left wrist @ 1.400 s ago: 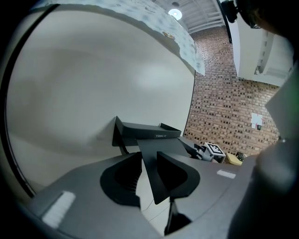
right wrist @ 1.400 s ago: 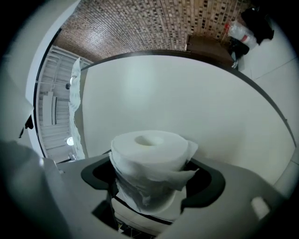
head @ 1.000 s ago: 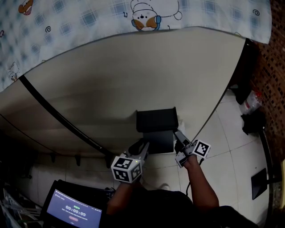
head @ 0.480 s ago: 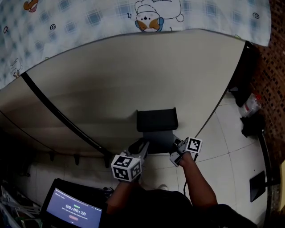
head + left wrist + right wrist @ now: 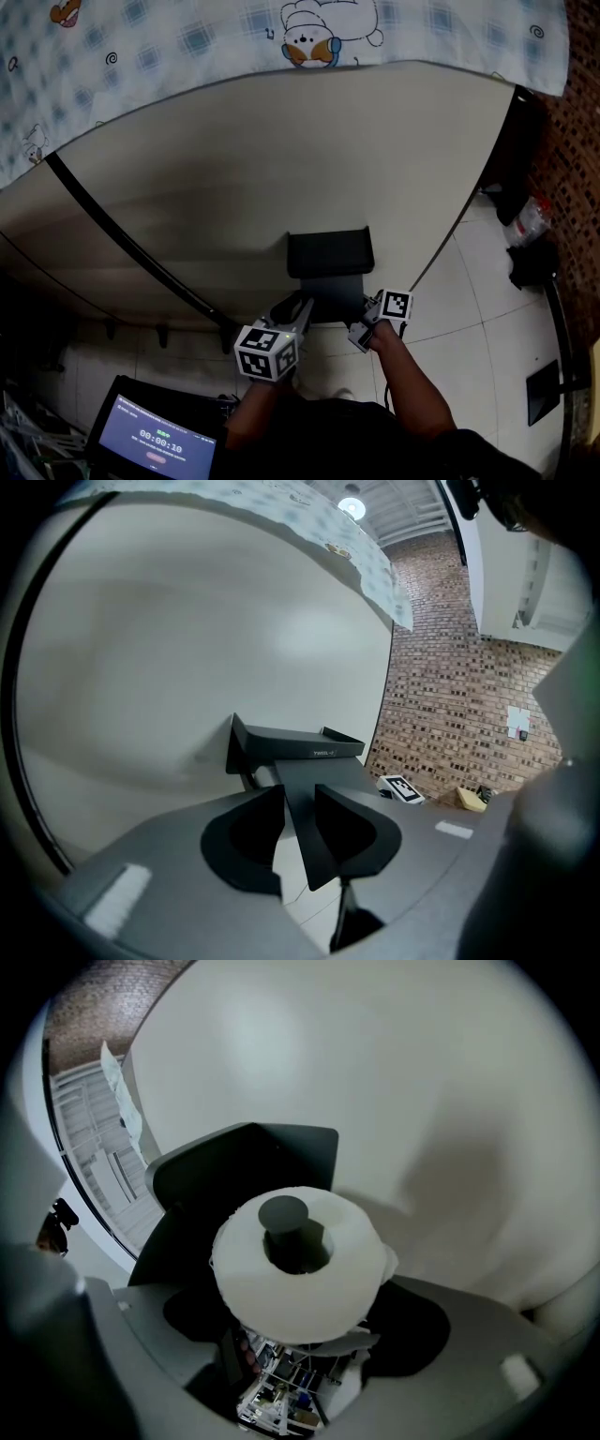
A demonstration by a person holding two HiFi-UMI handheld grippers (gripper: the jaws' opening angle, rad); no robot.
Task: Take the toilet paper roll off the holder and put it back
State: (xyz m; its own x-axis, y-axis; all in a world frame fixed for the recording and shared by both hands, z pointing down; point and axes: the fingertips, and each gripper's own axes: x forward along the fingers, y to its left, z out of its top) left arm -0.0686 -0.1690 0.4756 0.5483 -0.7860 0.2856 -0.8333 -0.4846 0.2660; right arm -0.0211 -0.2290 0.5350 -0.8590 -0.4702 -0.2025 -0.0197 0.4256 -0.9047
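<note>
A black wall-mounted holder (image 5: pixel 328 251) has a shelf on top and a flap (image 5: pixel 336 295) hanging below it. My left gripper (image 5: pixel 302 307) reaches in from the lower left. In the left gripper view its jaws (image 5: pixel 298 827) are shut on the flap (image 5: pixel 305 799) under the shelf (image 5: pixel 295 742). My right gripper (image 5: pixel 364 323) comes in at the holder's right end. The right gripper view looks end-on at the white toilet paper roll (image 5: pixel 300 1302) between my jaws (image 5: pixel 302 1321), which are shut on it. The dark spindle tip (image 5: pixel 283 1213) pokes through the roll's core.
The holder hangs on a plain beige panel (image 5: pixel 281 159) with a black strip (image 5: pixel 122 244) across it. A patterned cloth (image 5: pixel 187 37) drapes along the top. A tablet (image 5: pixel 155 441) lies on the tiled floor at lower left, and dark objects (image 5: pixel 530 258) stand by the brick wall.
My right gripper has moved left toward the holder's end. The white of the roll that showed beside the holder is now hidden under the flap. The left gripper has kept still.
</note>
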